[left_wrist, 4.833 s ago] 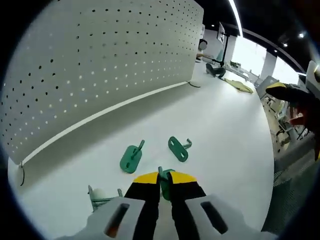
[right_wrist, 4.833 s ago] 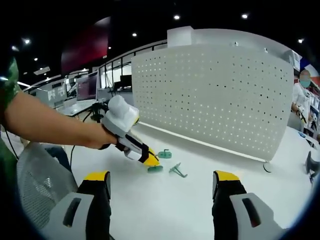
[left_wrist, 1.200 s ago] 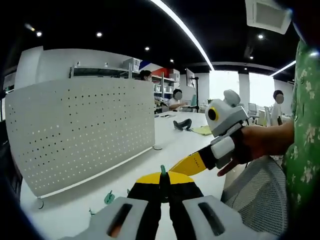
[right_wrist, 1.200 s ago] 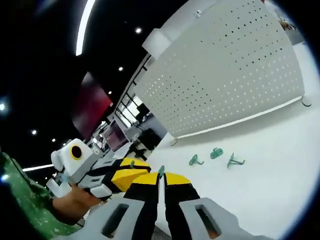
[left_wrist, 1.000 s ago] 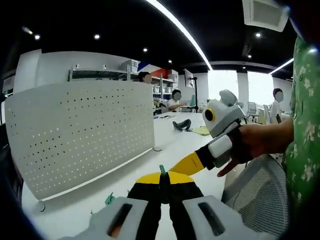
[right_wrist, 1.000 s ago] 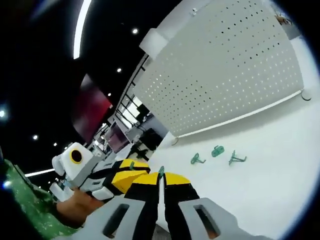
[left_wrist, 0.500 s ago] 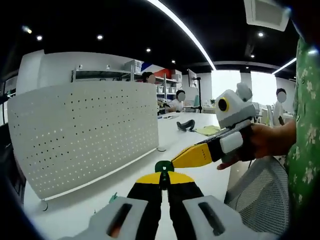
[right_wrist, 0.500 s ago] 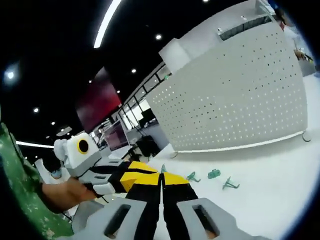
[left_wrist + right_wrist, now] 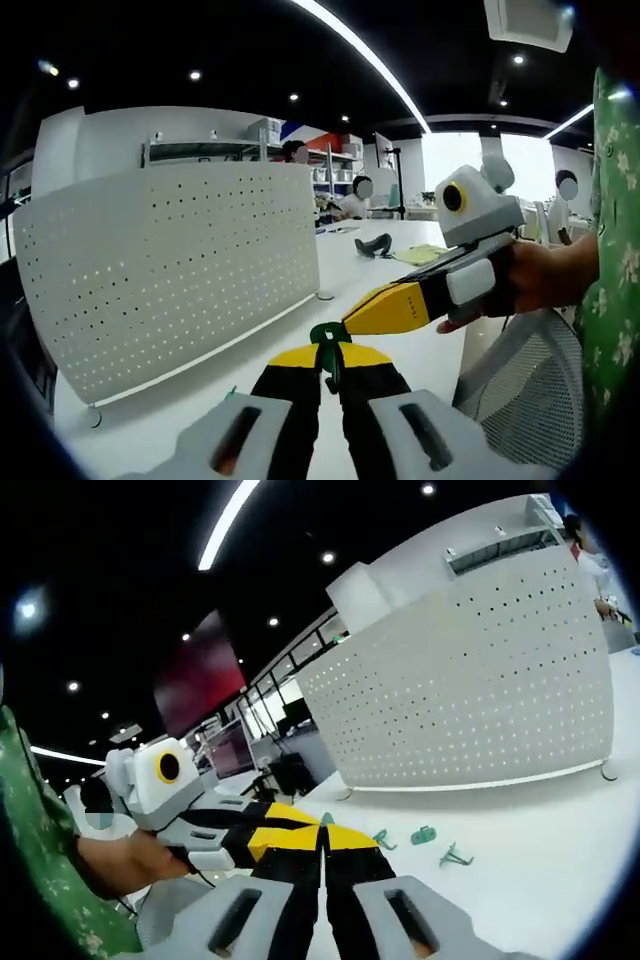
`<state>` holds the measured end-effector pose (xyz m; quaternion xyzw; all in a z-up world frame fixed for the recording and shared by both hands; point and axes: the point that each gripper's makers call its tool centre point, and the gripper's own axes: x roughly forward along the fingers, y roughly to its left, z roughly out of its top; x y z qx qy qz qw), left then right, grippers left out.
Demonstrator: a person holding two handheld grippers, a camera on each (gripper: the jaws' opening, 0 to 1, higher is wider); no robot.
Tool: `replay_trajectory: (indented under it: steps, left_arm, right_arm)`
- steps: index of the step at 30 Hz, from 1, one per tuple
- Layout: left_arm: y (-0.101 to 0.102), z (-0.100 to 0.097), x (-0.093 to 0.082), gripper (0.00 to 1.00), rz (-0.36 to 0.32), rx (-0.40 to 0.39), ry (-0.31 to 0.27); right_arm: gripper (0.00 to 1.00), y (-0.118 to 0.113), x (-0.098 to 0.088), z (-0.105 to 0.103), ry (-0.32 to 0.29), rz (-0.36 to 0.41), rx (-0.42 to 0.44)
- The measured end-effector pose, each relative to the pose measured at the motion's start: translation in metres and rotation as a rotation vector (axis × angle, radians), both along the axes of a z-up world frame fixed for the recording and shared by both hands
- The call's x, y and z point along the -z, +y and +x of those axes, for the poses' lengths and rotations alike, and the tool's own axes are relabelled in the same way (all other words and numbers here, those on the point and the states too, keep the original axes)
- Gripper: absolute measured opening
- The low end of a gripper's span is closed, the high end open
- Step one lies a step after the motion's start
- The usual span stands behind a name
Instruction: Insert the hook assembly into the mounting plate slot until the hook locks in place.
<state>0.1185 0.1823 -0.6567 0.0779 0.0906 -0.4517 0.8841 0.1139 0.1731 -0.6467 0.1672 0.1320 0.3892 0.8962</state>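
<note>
My left gripper is shut on a green mounting plate, whose rounded end sticks up above the yellow tips. The right gripper reaches in from the right, held by a hand, and its yellow tip touches that plate. In the right gripper view my right gripper is shut, with a thin green hook piece showing at its tip. The left gripper crosses just left of it. Three more green hook parts lie on the white table.
A white perforated panel stands along the table's far side, also seen as the panel behind the loose parts. A mesh chair back is at the right. People stand at desks in the background.
The right gripper's tip has closed in on the green plate held by the left gripper and now touches it. Both views have tilted and shifted with the hands.
</note>
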Motion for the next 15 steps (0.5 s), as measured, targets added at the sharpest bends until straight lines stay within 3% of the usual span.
replay_trajectory:
  steps: [8, 12, 15]
  left_arm:
    - [-0.0012, -0.0004, 0.0059, 0.10, 0.015, -0.006, 0.015]
    - [-0.0011, -0.0010, 0.0011, 0.05, -0.026, -0.010, 0.014]
    - [-0.0012, 0.0001, 0.0024, 0.04, -0.015, -0.011, 0.017]
  right_arm:
    - [0.00, -0.0043, -0.0032, 0.0021, -0.004, 0.021, 0.015]
    - [0.00, -0.0036, -0.0022, 0.0019, 0.002, 0.022, 0.012]
    - [0.00, -0.0025, -0.0024, 0.0012, 0.004, 0.027, 0.010]
